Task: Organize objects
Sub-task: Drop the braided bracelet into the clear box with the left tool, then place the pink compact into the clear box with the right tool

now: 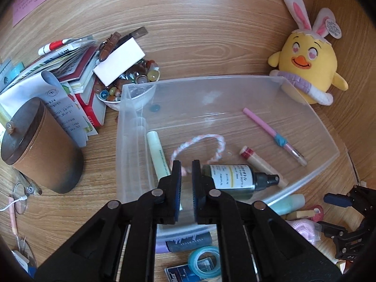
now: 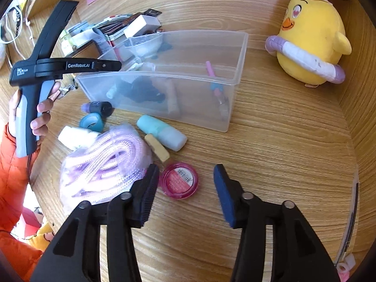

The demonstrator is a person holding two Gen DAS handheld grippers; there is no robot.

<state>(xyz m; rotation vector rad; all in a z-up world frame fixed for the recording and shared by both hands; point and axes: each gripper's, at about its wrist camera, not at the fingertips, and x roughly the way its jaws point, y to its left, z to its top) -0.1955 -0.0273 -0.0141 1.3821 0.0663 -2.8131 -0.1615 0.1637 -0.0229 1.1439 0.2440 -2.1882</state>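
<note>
Black jaws of our left gripper [image 1: 186, 168] filled the bottom of the left wrist view, standing a narrow slit apart with nothing pinched between them, poised over the near end of the clear plastic storage bin [image 1: 327, 138]. Just right of those jaws lay the dark green spray bottle with a white label [image 1: 237, 178], already on the bin floor.

With it in the bin we counted a pale green tube [image 1: 158, 151] along the left wall, a pink and white braided loop [image 1: 199, 145] in the middle, a cream stick with a red band [image 1: 260, 164], and a pink pen with a blue grip [image 1: 273, 132] toward the right. So we judged the sorting partly done.

In the right wrview view, our right gripper [image 2: 185, 188] had its blue-padded jaws spread wide and empty, hanging at the lower centre above the wooden table [image 2: 282, 152]. Between them, nearer the left jaw, sat the round pink jar with a barcode sticker [image 2: 179, 180], untouched.

Still outside the bin, at centre left of that view, were the bag of lilac cord [image 2: 103, 166], a mint green bottle [image 2: 162, 132], a beige eraser block [image 2: 157, 151], a roll of blue tape [image 2: 91, 122] and a small dark bottle with a purple cap [image 2: 97, 108]. We reckoned several items remained, the pink jar likely next.
</note>
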